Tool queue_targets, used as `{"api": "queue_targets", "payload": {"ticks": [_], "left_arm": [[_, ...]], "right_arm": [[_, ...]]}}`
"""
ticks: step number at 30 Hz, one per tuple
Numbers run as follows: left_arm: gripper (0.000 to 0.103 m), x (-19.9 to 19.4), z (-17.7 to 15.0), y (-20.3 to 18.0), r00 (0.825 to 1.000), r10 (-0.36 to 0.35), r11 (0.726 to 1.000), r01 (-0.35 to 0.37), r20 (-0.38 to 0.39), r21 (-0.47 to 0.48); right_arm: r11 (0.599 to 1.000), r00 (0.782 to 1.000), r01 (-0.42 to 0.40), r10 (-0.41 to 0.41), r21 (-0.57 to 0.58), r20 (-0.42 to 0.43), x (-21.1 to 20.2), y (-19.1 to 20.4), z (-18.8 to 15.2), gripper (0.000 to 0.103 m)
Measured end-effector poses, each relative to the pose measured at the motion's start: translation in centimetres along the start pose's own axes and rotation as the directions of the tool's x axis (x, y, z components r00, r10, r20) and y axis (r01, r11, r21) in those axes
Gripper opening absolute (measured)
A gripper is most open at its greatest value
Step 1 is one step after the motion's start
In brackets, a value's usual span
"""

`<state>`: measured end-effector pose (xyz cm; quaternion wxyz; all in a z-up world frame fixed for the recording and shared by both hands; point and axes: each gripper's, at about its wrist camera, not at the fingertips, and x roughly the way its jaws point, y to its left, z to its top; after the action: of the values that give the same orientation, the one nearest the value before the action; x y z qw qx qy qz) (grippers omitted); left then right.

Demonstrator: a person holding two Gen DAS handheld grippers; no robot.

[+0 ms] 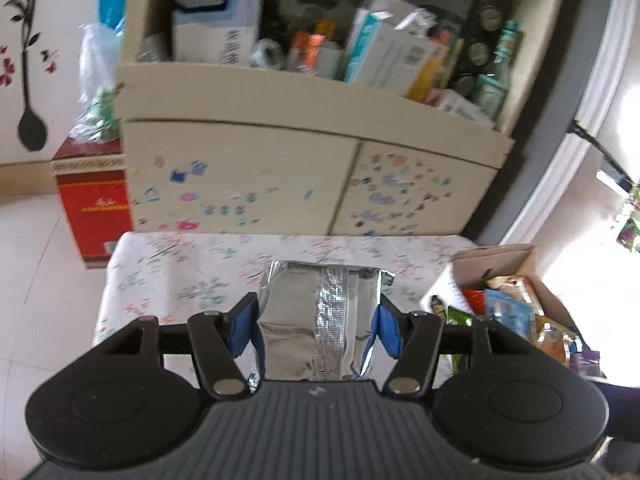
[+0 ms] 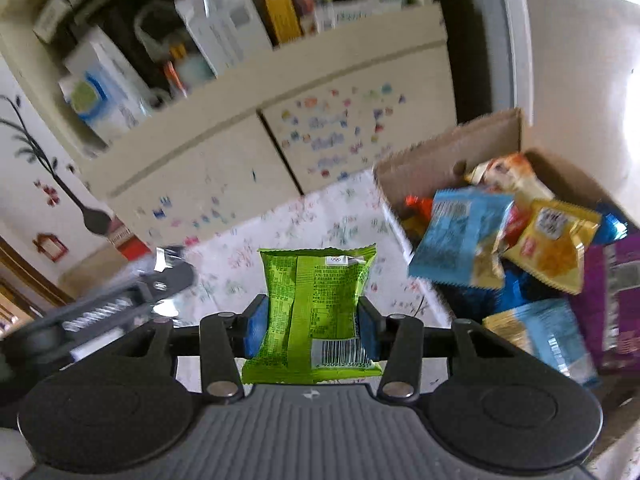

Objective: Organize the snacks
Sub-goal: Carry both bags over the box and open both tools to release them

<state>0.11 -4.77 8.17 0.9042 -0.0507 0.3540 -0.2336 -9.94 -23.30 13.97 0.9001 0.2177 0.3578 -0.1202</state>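
Note:
My left gripper (image 1: 316, 322) is shut on a silver foil snack packet (image 1: 320, 312), its blue pads pressing both sides, held above the flowered tablecloth (image 1: 180, 272). In the right wrist view my right gripper (image 2: 312, 326) is shut on a green snack packet (image 2: 316, 312) with a barcode at its lower right, lifted over the tablecloth (image 2: 320, 216). An open cardboard box (image 2: 448, 152) full of several snack packets stands to the right of it; the same box (image 1: 500, 258) shows at the right of the left wrist view. The left gripper's blurred body (image 2: 120, 300) shows at the left.
Behind the table stands a cream cabinet (image 1: 304, 176) with stickers on its doors and a shelf crowded with cartons and bottles. A red box (image 1: 94, 208) with a plastic bag on top sits on the floor at the left. A pale door frame rises at the right.

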Motion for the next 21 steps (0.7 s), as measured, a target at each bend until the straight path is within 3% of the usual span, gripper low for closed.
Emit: {"api": "queue_targets", "payload": {"ticks": [4, 9, 21], "left_arm": [[0.06, -0.2, 0.1, -2.0, 0.999, -0.036, 0.999, 0.035, 0.033, 0.03], [0.06, -0.4, 0.1, -4.8, 0.994, -0.063, 0.992, 0.053, 0.091, 0.118], [0.06, 1.3, -1.1, -9.7, 0.98, -0.196, 0.966, 0.187, 0.034, 0.179]], "right_arm": [[0.999, 0.998, -0.01, 0.007, 0.048, 0.065, -2.3, -1.8, 1.1, 0.053], [0.995, 0.988, 0.027, -0.041, 0.091, 0.15, -4.6, -4.6, 2.2, 0.053], [0.968, 0.958, 0.107, -0.161, 0.226, 0.237, -7.9, -10.7, 3.0, 0.053]]}}
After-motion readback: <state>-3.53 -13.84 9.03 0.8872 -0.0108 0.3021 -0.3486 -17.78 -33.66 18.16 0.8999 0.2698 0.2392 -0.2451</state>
